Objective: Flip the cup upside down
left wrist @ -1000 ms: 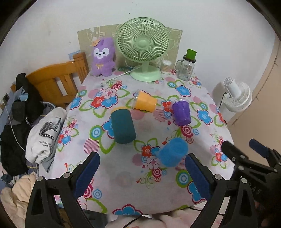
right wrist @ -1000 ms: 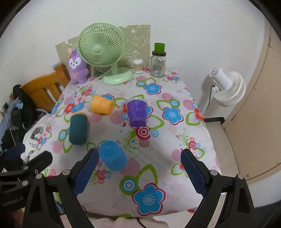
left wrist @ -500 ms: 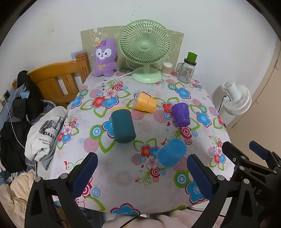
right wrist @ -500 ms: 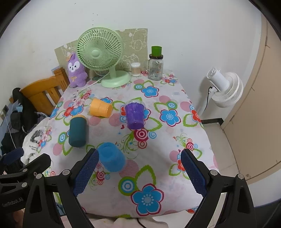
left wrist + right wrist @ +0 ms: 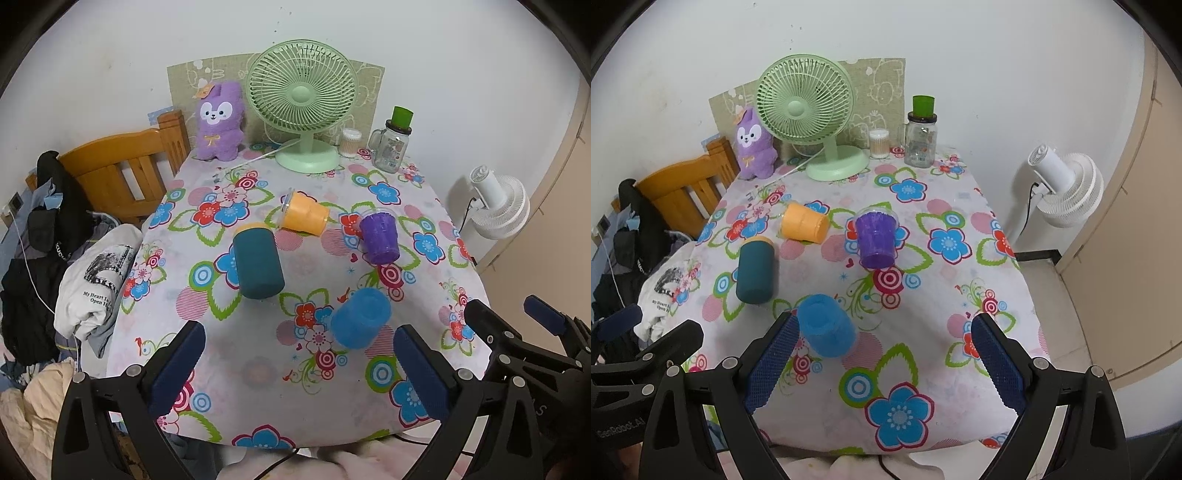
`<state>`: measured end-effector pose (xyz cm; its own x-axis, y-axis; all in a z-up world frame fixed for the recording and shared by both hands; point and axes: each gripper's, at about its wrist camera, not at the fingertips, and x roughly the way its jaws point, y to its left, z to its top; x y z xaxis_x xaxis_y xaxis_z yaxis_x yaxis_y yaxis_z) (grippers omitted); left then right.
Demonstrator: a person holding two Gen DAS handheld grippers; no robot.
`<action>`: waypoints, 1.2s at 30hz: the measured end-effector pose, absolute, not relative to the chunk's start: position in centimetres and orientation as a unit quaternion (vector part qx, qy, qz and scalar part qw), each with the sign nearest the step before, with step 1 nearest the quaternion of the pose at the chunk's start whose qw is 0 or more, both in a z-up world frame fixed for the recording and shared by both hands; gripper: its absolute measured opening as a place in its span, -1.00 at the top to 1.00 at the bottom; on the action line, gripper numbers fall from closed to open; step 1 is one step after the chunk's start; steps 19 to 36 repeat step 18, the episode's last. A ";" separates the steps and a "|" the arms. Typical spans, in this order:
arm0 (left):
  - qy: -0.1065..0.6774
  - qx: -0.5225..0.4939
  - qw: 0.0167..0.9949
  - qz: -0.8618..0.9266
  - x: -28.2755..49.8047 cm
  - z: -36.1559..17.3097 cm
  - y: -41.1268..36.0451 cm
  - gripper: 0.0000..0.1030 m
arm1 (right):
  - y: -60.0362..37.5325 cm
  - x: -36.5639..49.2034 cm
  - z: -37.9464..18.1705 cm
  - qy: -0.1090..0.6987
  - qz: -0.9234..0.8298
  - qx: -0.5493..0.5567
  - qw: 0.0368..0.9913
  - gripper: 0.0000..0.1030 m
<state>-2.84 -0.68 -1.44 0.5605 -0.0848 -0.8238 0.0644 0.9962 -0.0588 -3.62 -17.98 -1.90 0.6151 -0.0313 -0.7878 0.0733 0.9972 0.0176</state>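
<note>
Four cups lie on their sides on the floral tablecloth (image 5: 258,369): blue cup (image 5: 827,325), teal cup (image 5: 258,264), orange cup (image 5: 304,218), purple cup (image 5: 877,240). The task does not say which one; the blue cup is nearest both tools, so I take it as the likely target.

Key relation: in the right wrist view the blue cup sits just beside the inner face of the right gripper (image 5: 882,365)'s left finger, off to the left of the gap's centre, near the table's front edge. Its long axis runs roughly away from the camera, with one round end facing the lens; whether that end is the mouth or the base is hard to tell through the fisheye. From the left gripper (image 5: 299,373) it lies ahead and to the right, close to the right finger tip.

Both grippers: jaws spread wide, nothing between the pads.

Judgement: the right gripper is the nearer and needs a leftward shift to centre the cup.

Blue cup: opaque, textured wall, stubby, slightly tapered.
</note>
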 end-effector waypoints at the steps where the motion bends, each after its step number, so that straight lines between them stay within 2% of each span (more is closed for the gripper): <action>1: 0.467 -0.012 0.883 -0.042 -2.9 -1.4 -0.7 -1.00 | -18.0 -3.6 -1.9 0.437 -0.029 0.024 0.898 -0.86; 36: 0.464 -0.010 0.885 -0.040 -2.8 -1.3 -0.9 -1.00 | -18.4 -4.0 -1.6 0.431 -0.035 0.027 0.901 -0.86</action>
